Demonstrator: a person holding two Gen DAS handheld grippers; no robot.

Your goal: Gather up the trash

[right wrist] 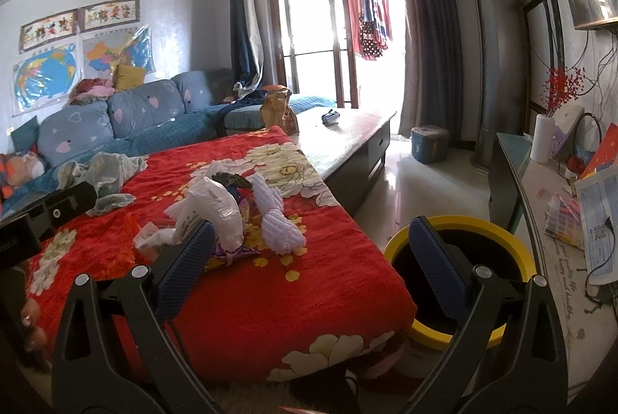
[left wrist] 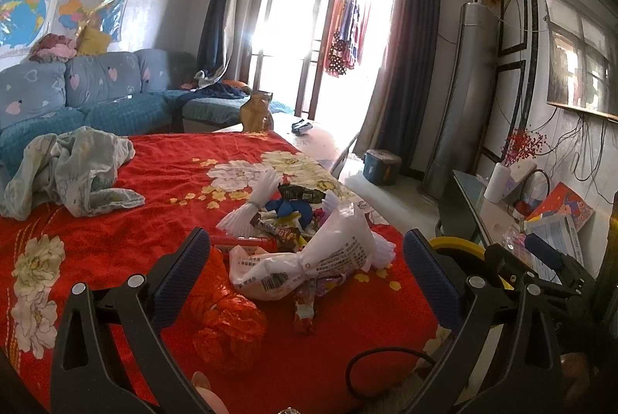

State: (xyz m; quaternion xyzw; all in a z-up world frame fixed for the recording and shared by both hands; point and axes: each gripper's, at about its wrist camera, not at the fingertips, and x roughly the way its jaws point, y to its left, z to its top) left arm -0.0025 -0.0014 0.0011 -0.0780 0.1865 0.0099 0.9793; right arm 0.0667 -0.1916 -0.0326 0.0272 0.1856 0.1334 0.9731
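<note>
A pile of trash lies on a table covered by a red floral cloth [left wrist: 162, 174]: a white plastic bag [left wrist: 309, 259], white foam fruit nets [left wrist: 251, 205], snack wrappers [left wrist: 278, 230], a blue scrap [left wrist: 291, 207] and a crumpled red plastic bag [left wrist: 228, 321]. My left gripper [left wrist: 305, 282] is open and empty, just short of the white bag. My right gripper [right wrist: 313, 271] is open and empty above the table's near right corner. A black bin with a yellow rim [right wrist: 459, 275] stands on the floor right of the table. The pile [right wrist: 231, 213] shows in the right wrist view too.
A crumpled grey-green cloth [left wrist: 73, 170] lies at the table's left. A brown bag [left wrist: 257, 110] stands at the far end by a coffee table [right wrist: 347, 132]. A blue sofa [left wrist: 96, 85] is at the left, a TV cabinet [right wrist: 556, 220] with papers at the right.
</note>
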